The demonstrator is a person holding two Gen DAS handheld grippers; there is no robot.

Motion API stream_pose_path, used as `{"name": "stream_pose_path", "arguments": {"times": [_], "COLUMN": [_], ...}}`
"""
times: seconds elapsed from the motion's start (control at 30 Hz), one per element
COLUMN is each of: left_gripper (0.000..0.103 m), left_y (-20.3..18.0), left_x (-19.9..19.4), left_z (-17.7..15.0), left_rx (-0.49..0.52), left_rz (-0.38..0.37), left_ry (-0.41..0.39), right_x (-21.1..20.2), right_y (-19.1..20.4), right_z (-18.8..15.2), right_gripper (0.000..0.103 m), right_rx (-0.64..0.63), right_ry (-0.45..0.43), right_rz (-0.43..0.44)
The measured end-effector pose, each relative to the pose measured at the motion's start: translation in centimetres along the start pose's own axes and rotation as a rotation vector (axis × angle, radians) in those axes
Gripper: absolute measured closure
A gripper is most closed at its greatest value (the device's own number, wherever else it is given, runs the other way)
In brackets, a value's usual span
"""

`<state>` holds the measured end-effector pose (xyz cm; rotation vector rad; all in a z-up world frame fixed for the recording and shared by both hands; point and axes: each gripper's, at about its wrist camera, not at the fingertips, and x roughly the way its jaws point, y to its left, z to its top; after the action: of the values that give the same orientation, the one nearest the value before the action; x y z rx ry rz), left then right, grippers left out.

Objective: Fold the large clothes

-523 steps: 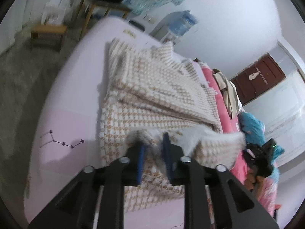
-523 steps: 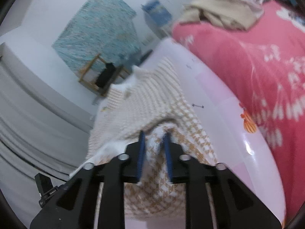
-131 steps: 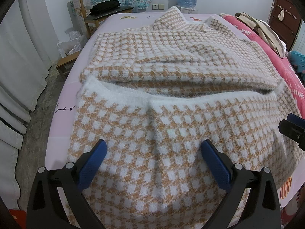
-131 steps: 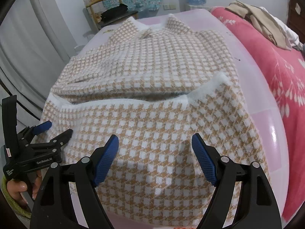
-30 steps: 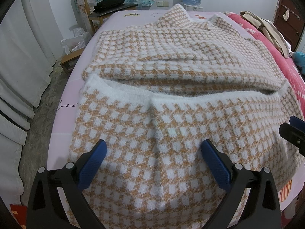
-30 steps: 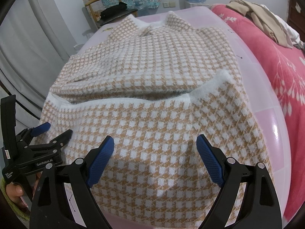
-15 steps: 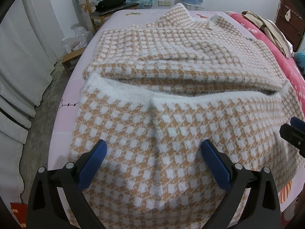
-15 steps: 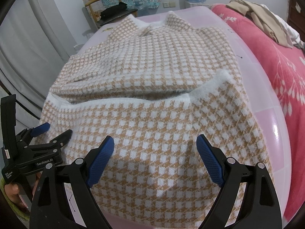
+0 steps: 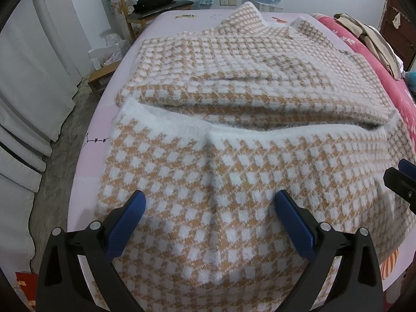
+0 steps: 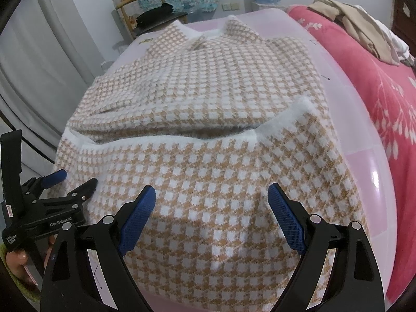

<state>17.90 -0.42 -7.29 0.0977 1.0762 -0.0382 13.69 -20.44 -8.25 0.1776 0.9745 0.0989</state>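
Checked sweater [image 9: 234, 171] lies folded on pink bed sheet [image 10: 364, 161]. Left claw [image 9: 209, 209] and right claw [image 10: 212, 202] both spread wide, holding nothing.

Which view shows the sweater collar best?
The right wrist view: the collar shows both points and the white neckline between them. The left wrist view shows the collar farther off at the top of the sweater, flatter and less distinct.

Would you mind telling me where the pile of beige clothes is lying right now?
The beige clothes lie in a heap on the pink floral blanket, at the upper right of both wrist views, to the right of the checked sweater.
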Motion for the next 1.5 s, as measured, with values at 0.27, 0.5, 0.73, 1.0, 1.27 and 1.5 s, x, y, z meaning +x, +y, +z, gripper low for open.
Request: {"name": "stream_pose_path", "arguments": {"times": [0.27, 0.5, 0.73, 1.0, 1.27, 1.5], "left_gripper": [0.005, 0.005, 0.005, 0.005, 0.005, 0.005], "left_y": [-0.1, 0.2, 0.0, 0.2, 3.3, 5.3], "left_x": [0.1, -0.2, 0.0, -0.1, -6.4, -10.5], "left_z": [0.1, -0.3, 0.1, 0.2, 3.6, 12.6], "left_rx": [0.0, 0.001, 0.004, 0.053, 0.086, 0.103], "left_rz": [0.002, 0.002, 0.003, -0.024, -0.116, -0.161], "left_ry": [0.003, 0.003, 0.004, -0.015, -0.174, -0.38], "right_x": [0.1, 0.2, 0.2, -0.7, -4.4, -6.3], "right_y": [0.1, 0.3, 0.5, 0.7, 0.1, -1.3], "right_z": [0.1, 0.2, 0.3, 1.6, 7.2, 15.9], "right_gripper": [0.019, 0.019, 0.019, 0.019, 0.019, 0.018], "right_rx": [0.0, 0.002, 0.005, -0.014, -0.084, -0.149], "right_ry": [0.0, 0.0, -0.001, -0.019, -0.101, -0.205], "right_rz": [0.0, -0.002, -0.002, 0.011, 0.046, 0.054]}}
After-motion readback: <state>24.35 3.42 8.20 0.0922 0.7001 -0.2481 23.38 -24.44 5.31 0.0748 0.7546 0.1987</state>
